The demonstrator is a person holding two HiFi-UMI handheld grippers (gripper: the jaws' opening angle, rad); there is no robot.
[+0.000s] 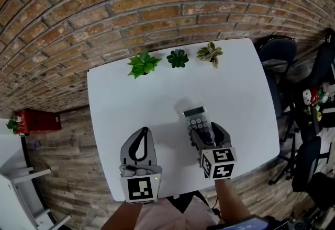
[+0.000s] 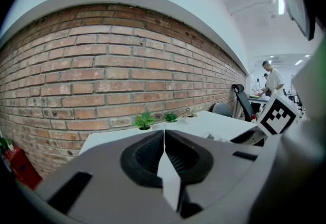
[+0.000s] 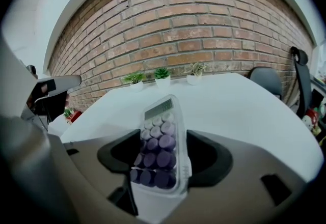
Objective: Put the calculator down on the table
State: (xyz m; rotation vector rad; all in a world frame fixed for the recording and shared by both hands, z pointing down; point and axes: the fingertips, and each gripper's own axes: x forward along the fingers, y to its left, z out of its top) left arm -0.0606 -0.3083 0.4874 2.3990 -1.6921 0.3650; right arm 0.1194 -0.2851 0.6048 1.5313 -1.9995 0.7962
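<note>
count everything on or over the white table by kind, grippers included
potted plants: 3
calculator: 1
grippers, the left gripper and the right gripper: 2
total: 6

Holds the left gripper (image 1: 143, 133) pointing only slightly downward, with jaws pressed together tip to tip and nothing between them. Tilts the right gripper (image 1: 207, 136) clearly more downward, with jaws spread wide on both sides of the calculator (image 1: 198, 117), not clamping it. Extends left forearm (image 1: 124, 218) and right forearm (image 1: 230, 203) forward, side by side.
</note>
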